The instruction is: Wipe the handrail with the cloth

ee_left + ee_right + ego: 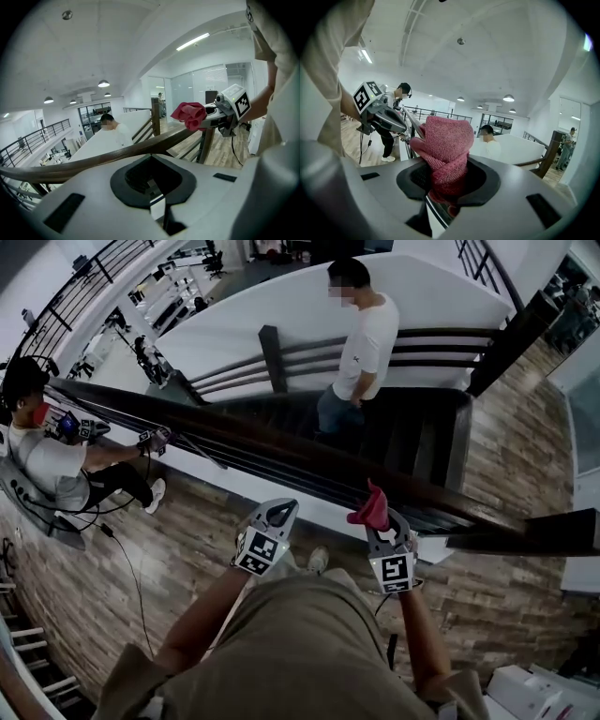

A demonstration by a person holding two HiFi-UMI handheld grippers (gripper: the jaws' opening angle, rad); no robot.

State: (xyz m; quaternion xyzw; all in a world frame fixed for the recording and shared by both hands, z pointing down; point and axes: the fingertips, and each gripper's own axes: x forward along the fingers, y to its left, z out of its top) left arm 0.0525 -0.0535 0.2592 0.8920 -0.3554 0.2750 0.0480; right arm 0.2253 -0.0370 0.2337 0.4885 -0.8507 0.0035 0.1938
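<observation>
Cloth [443, 150], pink and bunched, sits pinched in the right tongs [382, 521] by the dark handrail [281, 454]; its lower end is buried there, and whether it touches the rail is unclear. Left tongs [278, 513] are clenched on nothing.

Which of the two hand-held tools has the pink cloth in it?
The right tool clamps the bunched pink cloth in its jaws; the left tool is shut on nothing.
</observation>
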